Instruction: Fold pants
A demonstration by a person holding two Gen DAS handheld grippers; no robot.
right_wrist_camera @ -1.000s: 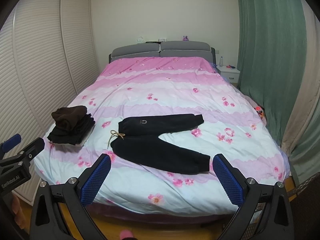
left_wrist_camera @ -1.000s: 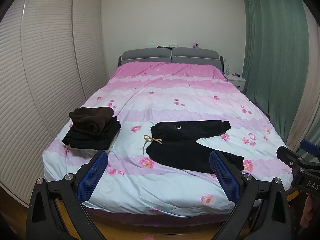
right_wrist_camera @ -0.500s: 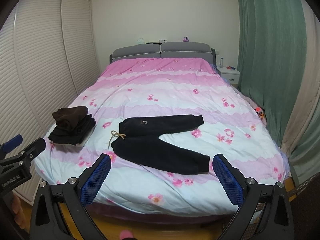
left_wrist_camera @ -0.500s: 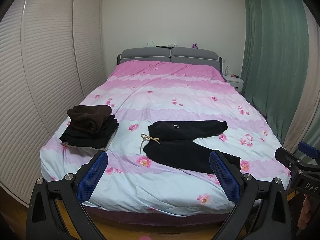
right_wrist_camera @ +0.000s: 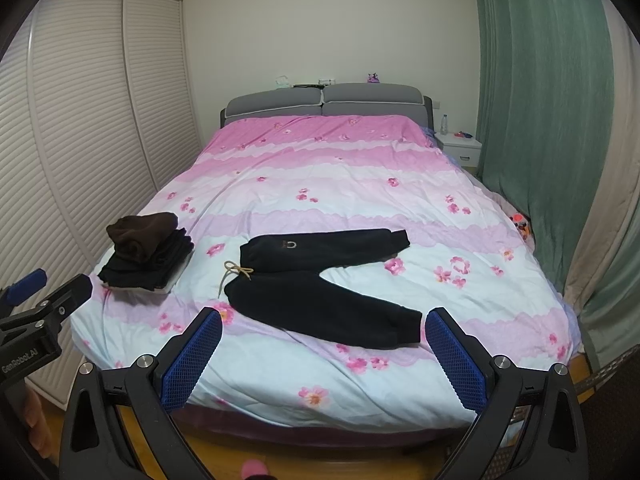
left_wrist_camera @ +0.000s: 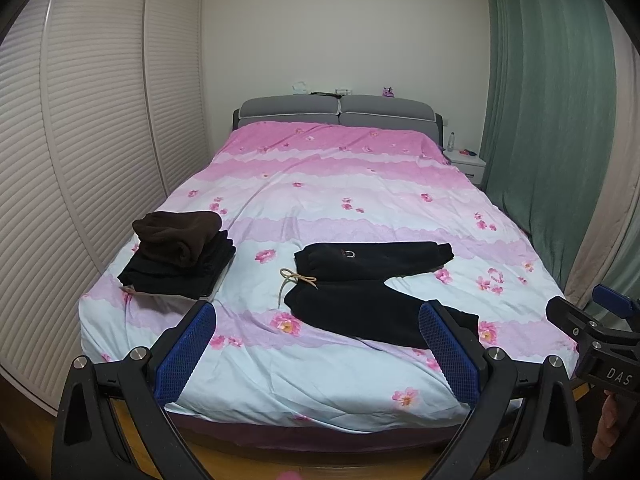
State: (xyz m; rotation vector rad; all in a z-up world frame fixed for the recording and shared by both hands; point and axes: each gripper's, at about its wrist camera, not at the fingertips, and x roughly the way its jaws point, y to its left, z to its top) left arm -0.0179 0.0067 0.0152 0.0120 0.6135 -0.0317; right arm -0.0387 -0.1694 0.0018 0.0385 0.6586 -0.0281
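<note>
Near the bed's (left_wrist_camera: 280, 392) foot edge the black pants (right_wrist_camera: 320, 292) lie spread and unfolded, both grippers (left_wrist_camera: 316, 352) (right_wrist_camera: 324, 356) wide apart, holding nothing.

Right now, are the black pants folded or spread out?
Spread out: the black pants lie flat on the bed, legs apart.

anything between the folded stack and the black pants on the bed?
Only bare floral duvet between folded stack and black pants; the pants' beige drawstring trails into it. Right wrist view.
</note>
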